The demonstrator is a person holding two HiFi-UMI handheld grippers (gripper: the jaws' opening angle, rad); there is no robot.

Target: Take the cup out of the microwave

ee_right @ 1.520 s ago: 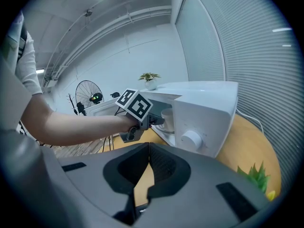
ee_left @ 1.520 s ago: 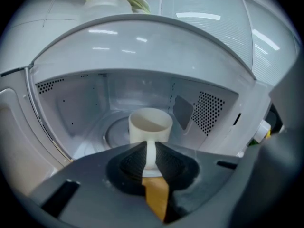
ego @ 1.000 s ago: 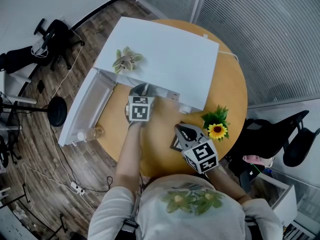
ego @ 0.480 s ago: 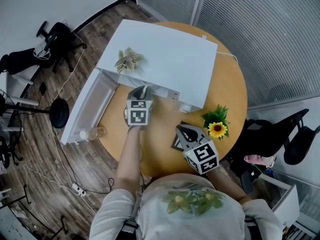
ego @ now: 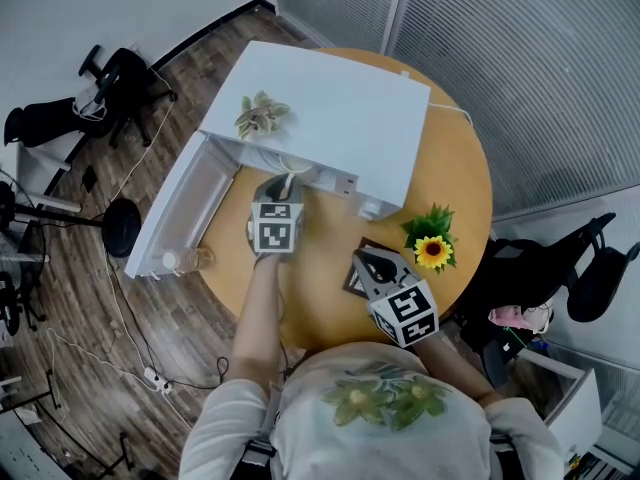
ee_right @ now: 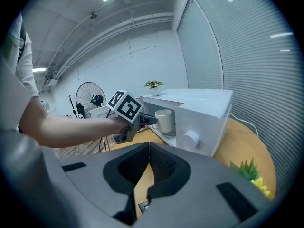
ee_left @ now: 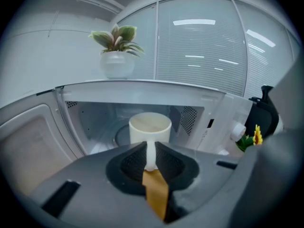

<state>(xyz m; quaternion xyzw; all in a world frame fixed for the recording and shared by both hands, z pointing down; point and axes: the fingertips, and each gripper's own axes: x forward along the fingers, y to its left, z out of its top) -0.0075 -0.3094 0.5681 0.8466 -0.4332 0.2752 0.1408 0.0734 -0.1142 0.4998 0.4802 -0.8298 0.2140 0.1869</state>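
Observation:
A white cup [ee_left: 150, 127] is at the mouth of the open white microwave [ego: 330, 118], just above its glass turntable. My left gripper [ee_left: 151, 152] is shut on the cup's handle, which stands upright between the dark pads. In the right gripper view the cup [ee_right: 165, 120] shows at the oven's opening with the left gripper [ee_right: 147, 120] clamped on it from the left. In the head view the left gripper [ego: 283, 190] is at the cavity's front. My right gripper [ego: 370, 265] hovers over the table by the oven's right front corner; its jaws [ee_right: 148, 148] are shut on nothing.
The microwave door [ego: 180, 213] hangs open to the left. A small potted plant [ego: 260, 116] stands on the oven's top. A sunflower decoration [ego: 433, 248] is at the right of the round wooden table [ego: 455, 168], and a small glass jar [ego: 185, 261] near its left edge.
The left gripper, still shut on the cup's handle, has drawn back slightly from the cavity with the cup. The right gripper has stayed where it was.

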